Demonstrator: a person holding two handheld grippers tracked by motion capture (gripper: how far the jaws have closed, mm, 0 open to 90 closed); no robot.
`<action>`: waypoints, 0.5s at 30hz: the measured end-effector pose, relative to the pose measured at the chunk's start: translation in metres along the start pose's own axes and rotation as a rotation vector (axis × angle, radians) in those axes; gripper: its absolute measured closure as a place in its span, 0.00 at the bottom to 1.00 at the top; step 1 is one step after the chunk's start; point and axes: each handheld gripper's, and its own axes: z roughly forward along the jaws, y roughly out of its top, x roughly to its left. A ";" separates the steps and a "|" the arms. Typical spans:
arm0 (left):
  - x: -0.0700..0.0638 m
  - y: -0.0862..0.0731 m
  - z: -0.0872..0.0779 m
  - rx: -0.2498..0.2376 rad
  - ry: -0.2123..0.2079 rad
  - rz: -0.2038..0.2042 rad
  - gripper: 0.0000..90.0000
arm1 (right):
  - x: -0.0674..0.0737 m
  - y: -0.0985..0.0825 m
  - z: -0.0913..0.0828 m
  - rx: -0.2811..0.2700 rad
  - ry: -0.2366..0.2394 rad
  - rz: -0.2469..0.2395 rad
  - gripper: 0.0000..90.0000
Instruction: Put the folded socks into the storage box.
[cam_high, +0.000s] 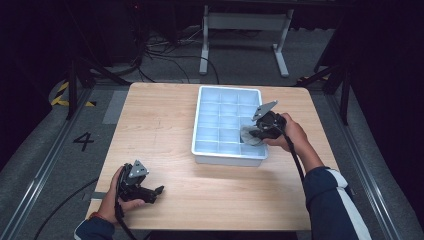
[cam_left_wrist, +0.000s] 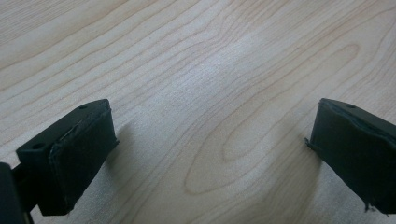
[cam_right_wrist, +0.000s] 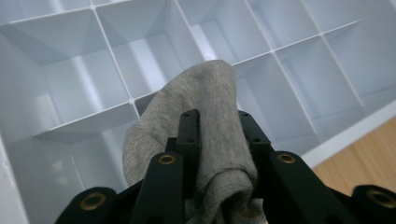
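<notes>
The surface (cam_high: 165, 130) is a light wooden top that takes the middle of the high view, with grey floor around it. In the left tool view its wood grain lies under the two black jaws.

On the surface, right of the centre of the high view, stands the tray (cam_high: 200, 120), white plastic and divided into many square compartments. In the right tool view the tray (cam_right_wrist: 70, 74) lies across most of the frame, and a strip of wood shows at the lower right corner.

The right hand (cam_high: 292, 132) comes from the lower right of the high view, in a dark sleeve with a white band, and it holds the right tool (cam_high: 256, 134) over the right side of the tray, near its front corner. In the right tool view the jaws of the right tool (cam_right_wrist: 219, 140) are narrow and closed on the cloth (cam_right_wrist: 210, 107), a grey knitted piece that is folded between them and stands up above the tips. The cloth hangs over the compartments near the right edge of the tray; in which compartment, I cannot tell. In the high view the cloth (cam_high: 248, 135) is a small grey patch just left of the tool.

The left hand (cam_high: 120, 197) is at the lower left of the high view, close to the front edge of the surface, well apart from the tray. Its left tool (cam_high: 157, 191) is low over the wood. In the left tool view the left tool (cam_left_wrist: 210, 154) has its jaws wide, with bare wood between them.
</notes>
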 end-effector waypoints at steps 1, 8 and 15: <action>0.000 0.000 0.000 0.000 0.000 0.000 0.01 | 0.001 0.001 0.002 0.008 0.008 -0.007 0.83; 0.000 0.000 0.000 0.000 0.000 0.000 0.01 | 0.003 0.007 0.012 0.086 0.025 -0.057 0.83; 0.000 0.000 0.000 0.000 0.000 0.000 0.01 | 0.004 0.013 0.020 0.162 0.041 -0.104 0.83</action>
